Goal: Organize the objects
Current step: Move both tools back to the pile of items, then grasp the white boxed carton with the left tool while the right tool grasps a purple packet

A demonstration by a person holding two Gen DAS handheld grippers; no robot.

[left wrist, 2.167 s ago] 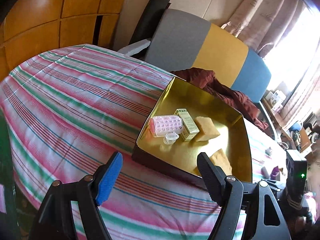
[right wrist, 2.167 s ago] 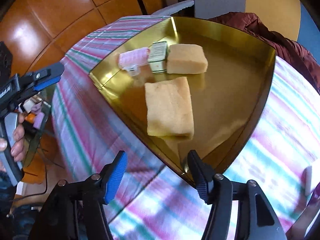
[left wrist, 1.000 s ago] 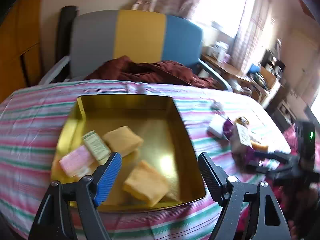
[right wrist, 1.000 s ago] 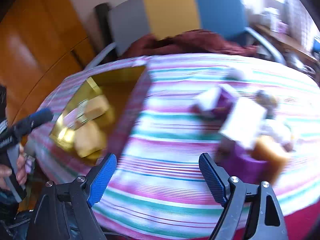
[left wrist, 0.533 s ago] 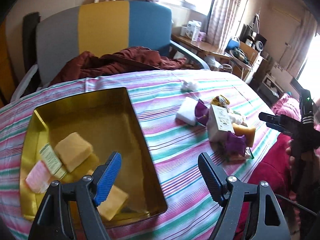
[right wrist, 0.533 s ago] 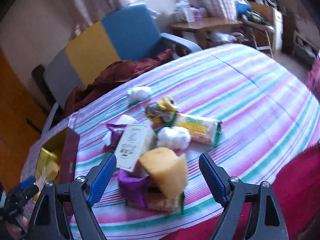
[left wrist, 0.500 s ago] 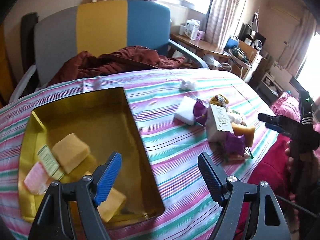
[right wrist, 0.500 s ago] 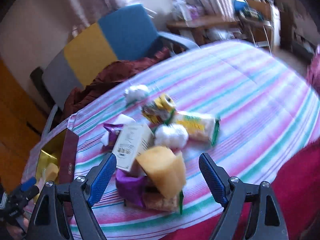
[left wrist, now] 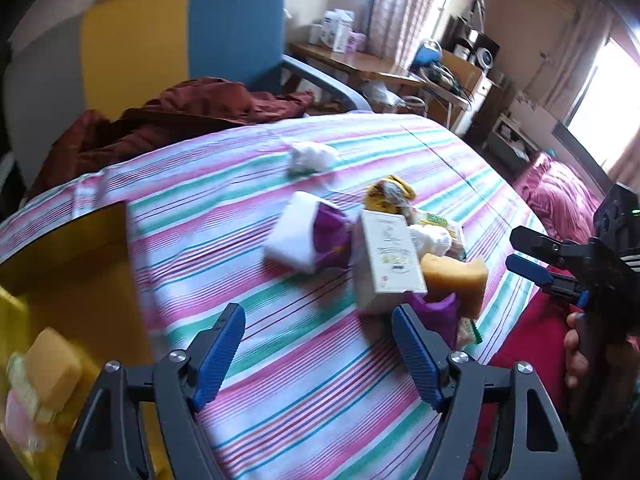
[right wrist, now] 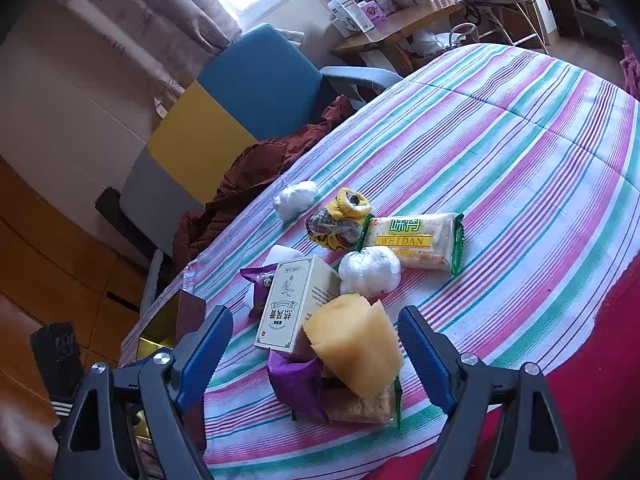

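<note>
A heap of small objects lies on the striped tablecloth: a cream carton [right wrist: 294, 304] [left wrist: 388, 258], a yellow sponge [right wrist: 356, 344] [left wrist: 454, 278], purple wrappers [right wrist: 296, 380], white balls [right wrist: 370, 270], a WEIDAN packet [right wrist: 414, 240] and a yellow bundle [right wrist: 340, 220]. My right gripper [right wrist: 316, 344] is open and empty, just in front of the sponge. My left gripper [left wrist: 320, 340] is open and empty, over bare cloth left of the heap. The gold tray [left wrist: 80, 280] with a sponge [left wrist: 50, 364] and other items sits at the left.
A grey, yellow and blue chair [left wrist: 160, 40] with a maroon cloth [left wrist: 180, 116] stands behind the table. The table's edge runs close to the heap on the right, above red fabric [right wrist: 592, 360]. The right gripper also shows in the left wrist view [left wrist: 536, 258].
Both views have swung right, from the gold tray to the heap. My right gripper has come close to the yellow sponge. Both grippers stay open.
</note>
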